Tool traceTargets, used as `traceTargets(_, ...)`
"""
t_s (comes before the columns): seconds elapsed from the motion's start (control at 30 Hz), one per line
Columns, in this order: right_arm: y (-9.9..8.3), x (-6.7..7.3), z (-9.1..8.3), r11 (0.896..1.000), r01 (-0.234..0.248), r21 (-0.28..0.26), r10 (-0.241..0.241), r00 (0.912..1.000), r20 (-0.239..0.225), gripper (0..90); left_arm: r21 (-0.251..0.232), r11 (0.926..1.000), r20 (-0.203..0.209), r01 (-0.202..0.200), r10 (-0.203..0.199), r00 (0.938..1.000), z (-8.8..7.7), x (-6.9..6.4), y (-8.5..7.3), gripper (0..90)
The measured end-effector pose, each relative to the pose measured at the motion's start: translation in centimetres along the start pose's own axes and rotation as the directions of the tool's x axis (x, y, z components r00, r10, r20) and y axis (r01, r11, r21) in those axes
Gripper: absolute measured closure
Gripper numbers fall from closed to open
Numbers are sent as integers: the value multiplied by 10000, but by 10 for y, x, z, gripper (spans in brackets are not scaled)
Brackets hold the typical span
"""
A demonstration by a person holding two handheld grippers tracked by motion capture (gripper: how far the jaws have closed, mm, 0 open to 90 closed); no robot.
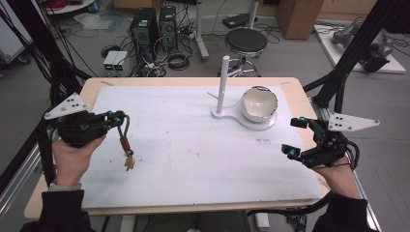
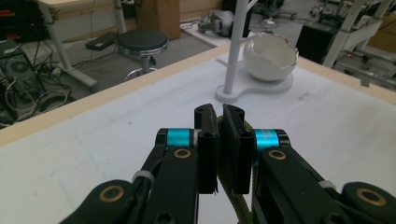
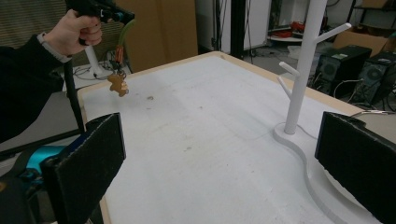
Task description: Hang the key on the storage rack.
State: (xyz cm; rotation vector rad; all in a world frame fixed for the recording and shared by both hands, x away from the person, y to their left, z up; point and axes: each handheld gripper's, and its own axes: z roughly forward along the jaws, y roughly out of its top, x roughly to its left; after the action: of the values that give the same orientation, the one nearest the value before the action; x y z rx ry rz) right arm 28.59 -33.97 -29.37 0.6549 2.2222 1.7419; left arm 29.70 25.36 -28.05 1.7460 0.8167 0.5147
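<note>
Olive cord keyring, with a brown charm at its lower end: hanging straight down from the left gripper, whose jaws are pinching the cord's loop tight. The long axis is running vertical, and the charm is dangling just above the white mat at the table's left side. White peg stand: standing well apart to the right and farther back, pegs pointing outward; judged the likely place for hanging. Cracked white bowl: sitting on the stand's base, just beside the post. Right gripper: waiting with jaws spread wide and empty, nearer the stand. Nothing is standing between keyring and stand.
</note>
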Motion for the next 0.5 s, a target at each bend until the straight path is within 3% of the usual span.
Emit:
traceTargets(0.23,0,-1,2,10000,37,-14,-37,10000,17,9,-38,9999,444,-148,149,9989,33,-15,18,844)
traceTargets(0.37,0,-2,2,10000,25,-9,-25,10000,-45,9,168,9992,500,-375,366,9981,53,-23,24,844)
traceTargets(0.5,-1,-4,1,10000,-69,-35,68,10000,-49,9,203,9992,608,-340,327,9976,71,-25,26,844)
